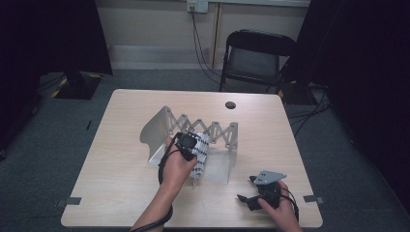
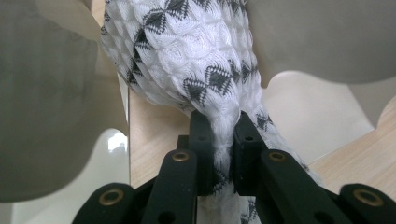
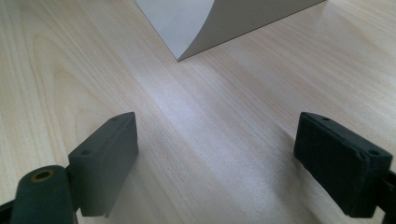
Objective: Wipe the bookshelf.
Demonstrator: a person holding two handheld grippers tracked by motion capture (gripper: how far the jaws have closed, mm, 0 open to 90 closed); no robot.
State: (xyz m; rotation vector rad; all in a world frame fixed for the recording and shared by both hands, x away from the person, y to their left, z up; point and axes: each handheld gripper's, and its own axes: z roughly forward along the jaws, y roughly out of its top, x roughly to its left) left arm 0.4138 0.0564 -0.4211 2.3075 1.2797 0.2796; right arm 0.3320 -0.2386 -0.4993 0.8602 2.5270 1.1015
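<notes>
Black left gripper [image 2: 223,154] pinches the patterned white cloth [image 2: 187,51] — right gripper [image 3: 215,163], near right, gapes empty over the table [image 3: 196,121].

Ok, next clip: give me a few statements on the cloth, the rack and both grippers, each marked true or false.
1. The left gripper is shut on the patterned cloth. True.
2. The cloth is plain blue. False: it is white with black diamond-like marks.
3. The right gripper has its fingers apart with bare table between them. True.
4. The right gripper holds a corner of the cloth. False: it holds nothing.
5. The cloth hangs at the folding rack, between its pale panels. True.
6. The rack stands on the chair. False: it stands on the table; the chair is behind the table.
</notes>
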